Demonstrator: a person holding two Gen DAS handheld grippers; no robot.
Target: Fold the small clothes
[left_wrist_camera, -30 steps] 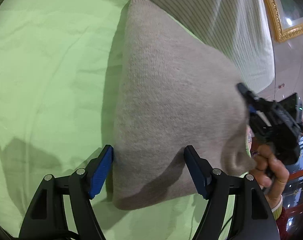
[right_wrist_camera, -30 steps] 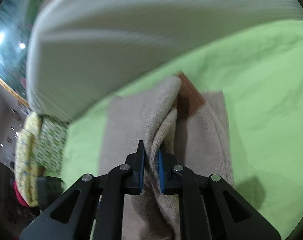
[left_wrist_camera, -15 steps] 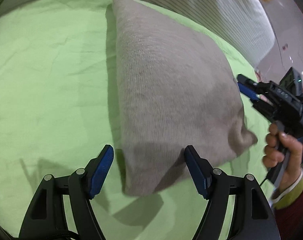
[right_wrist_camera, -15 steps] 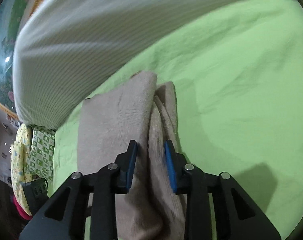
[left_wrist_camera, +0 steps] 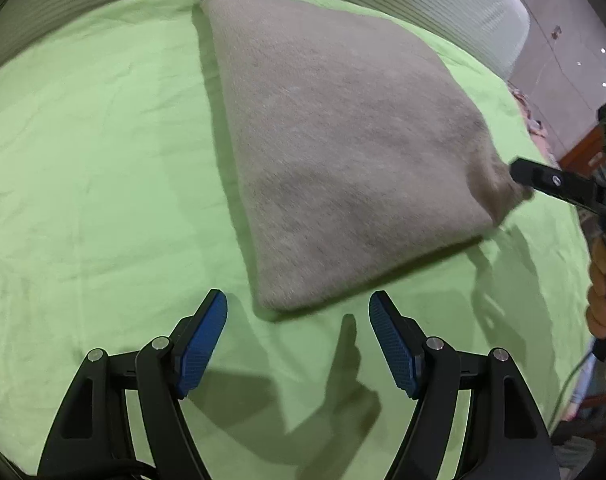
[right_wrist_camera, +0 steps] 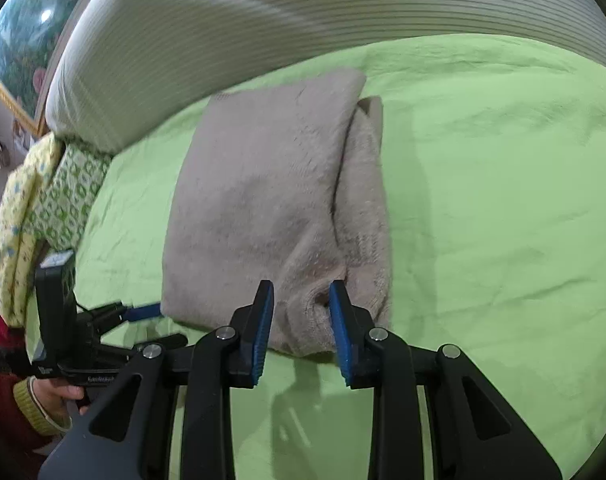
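A beige knitted garment lies folded flat on the green sheet. My left gripper hovers just short of its near corner. Its jaws stand wide and are closing slightly, with nothing between the pads. In the right wrist view the garment shows a folded-over edge along its right side. My right gripper stands partly open around the garment's bunched near corner, and the cloth sits loosely between the pads. The right gripper's tip appears in the left wrist view at the garment's right corner.
A large striped white pillow runs along the far side of the sheet. A yellow-green patterned cloth lies at the left edge. A hand holds the left gripper's handle. Bare sheet stretches to the right of the garment.
The right gripper's jaws have parted and let go of the pinched fold, and the garment has settled flat. The left gripper has drawn back, so the garment's corner now lies ahead of its tips.
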